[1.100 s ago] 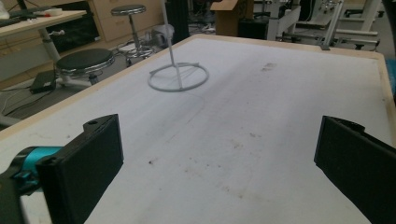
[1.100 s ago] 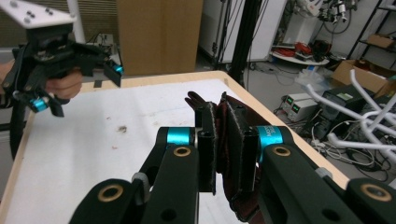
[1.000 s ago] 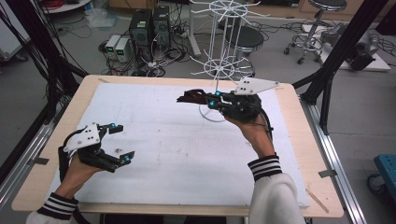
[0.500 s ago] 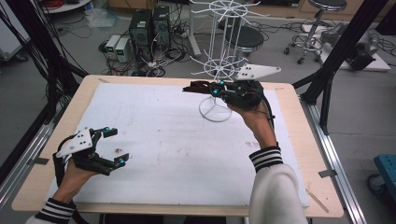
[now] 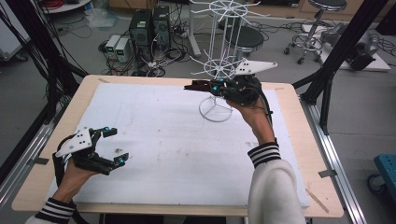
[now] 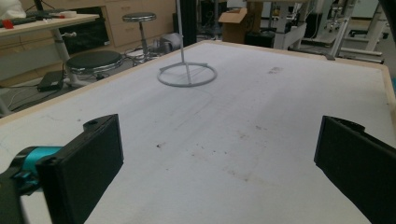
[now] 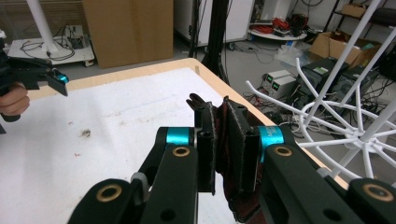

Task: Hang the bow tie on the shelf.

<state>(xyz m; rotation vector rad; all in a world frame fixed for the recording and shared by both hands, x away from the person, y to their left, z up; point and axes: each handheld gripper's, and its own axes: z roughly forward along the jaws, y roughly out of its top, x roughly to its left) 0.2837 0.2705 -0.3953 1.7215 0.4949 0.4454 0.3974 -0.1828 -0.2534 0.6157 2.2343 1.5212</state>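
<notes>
a: entry, right gripper (image 5: 198,86). jaws were nearly together, clamped on a thin dark strap-like item (image 7: 233,186), dark red at the edges; exact kind could not be told.

b: where was the item?

a: held in the air, level with the lower ring of arms on the white wire rack (image 5: 219,60), just beside it. in the right gripper view the rack's arms (image 7: 327,116) fanned out close on the right of the jaws. item touched no arm yet, as far as visible.

b: and the left gripper (image 5: 114,147)?

a: jaws stood wide apart, holding nothing. it hovered low over the white mat (image 5: 163,140) near the person's edge of the surface, well apart from the rack. left gripper view showed the rack's ring base (image 6: 187,74) far across the mat.

b: step in hand?

a: judged: carrying the item up to the rack to hang it. hanging not yet done.

b: next move calls for?

a: likely a short swing toward one arm, item lifted over the tip, then lowered and let go. arms are thin and crowded; risk of snagging a neighbour or nudging the light rack. left gripper could steady the base if needed.
</notes>
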